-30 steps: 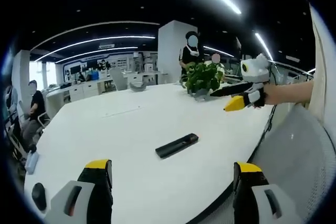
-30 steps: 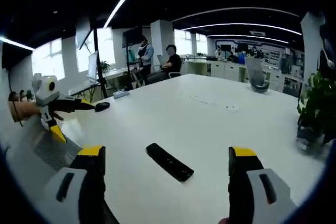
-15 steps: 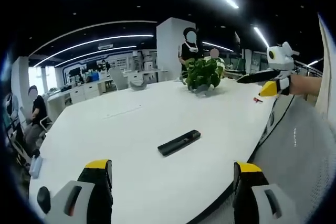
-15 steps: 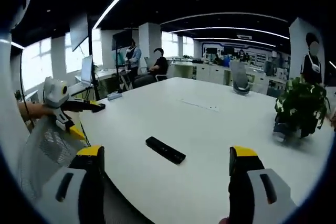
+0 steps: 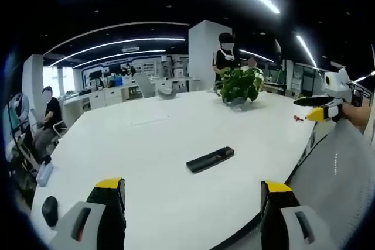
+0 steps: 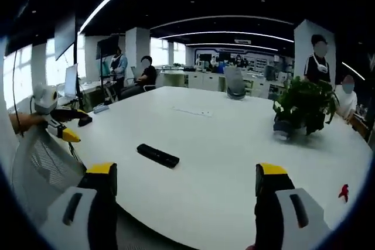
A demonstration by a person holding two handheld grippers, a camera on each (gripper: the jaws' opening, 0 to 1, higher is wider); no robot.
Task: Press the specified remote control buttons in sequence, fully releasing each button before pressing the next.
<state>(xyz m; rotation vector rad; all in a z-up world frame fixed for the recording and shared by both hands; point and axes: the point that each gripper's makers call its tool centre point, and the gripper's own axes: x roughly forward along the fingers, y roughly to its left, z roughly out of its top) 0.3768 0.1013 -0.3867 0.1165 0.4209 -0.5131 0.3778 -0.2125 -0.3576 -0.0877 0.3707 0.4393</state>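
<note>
The remote control (image 5: 210, 160) lies on a white table (image 5: 146, 144) in an office; both grippers' fingers spread.

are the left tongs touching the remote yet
Apart. In the left gripper view, bare white table lies between the open left tongs and the black remote.

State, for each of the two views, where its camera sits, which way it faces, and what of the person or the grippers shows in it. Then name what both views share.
Left gripper view: rides the left gripper, jaws apart, facing across the table to the remote; the right gripper shows at the right edge.
Right gripper view: rides the right gripper, jaws apart, facing the remote from the other side; the left gripper shows at the left.
Shared: table, remote, plant, red item.
</note>
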